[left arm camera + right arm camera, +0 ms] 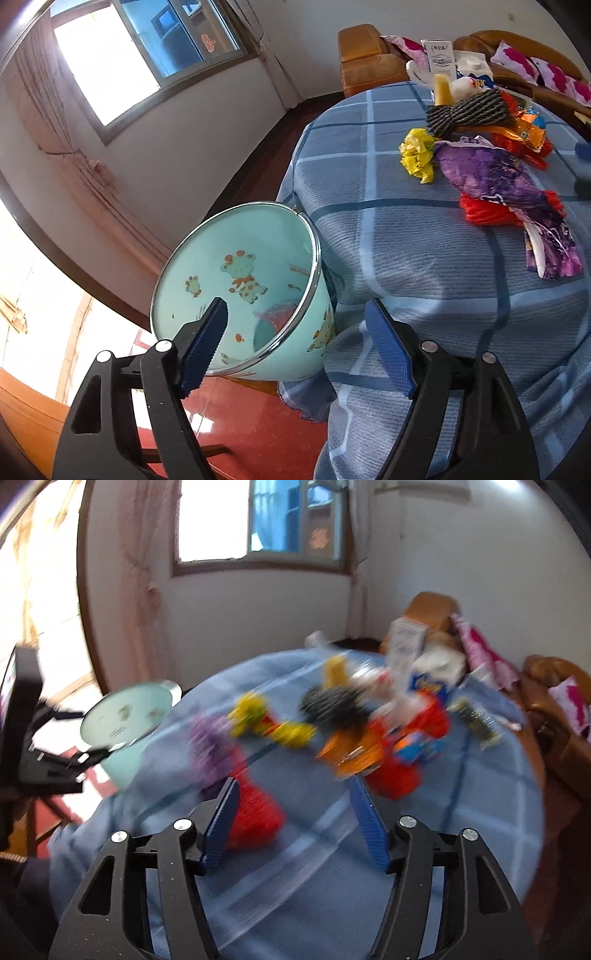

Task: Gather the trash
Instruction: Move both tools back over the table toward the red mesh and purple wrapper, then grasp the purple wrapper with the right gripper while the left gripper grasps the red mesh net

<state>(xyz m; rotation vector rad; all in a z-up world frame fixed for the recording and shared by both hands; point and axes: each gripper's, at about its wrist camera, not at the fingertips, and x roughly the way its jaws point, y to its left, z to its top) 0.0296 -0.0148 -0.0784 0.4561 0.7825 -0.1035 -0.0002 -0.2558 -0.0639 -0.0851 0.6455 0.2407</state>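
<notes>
A pale teal bin printed with cartoon animals stands against the edge of the round table, which has a blue checked cloth. Something pink lies inside it. My left gripper is open and empty above the bin's rim. On the cloth lie a purple wrapper, a crumpled yellow wrapper, a red bag, orange wrappers and a striped grey bundle. The right wrist view is blurred. There my right gripper is open over the cloth, holding nothing, with the red bag by its left finger.
A milk carton and white packaging stand at the table's far side. An orange-brown sofa with pink pillows runs behind the table. Red floor shows below the bin. A window and a curtain fill the left wall.
</notes>
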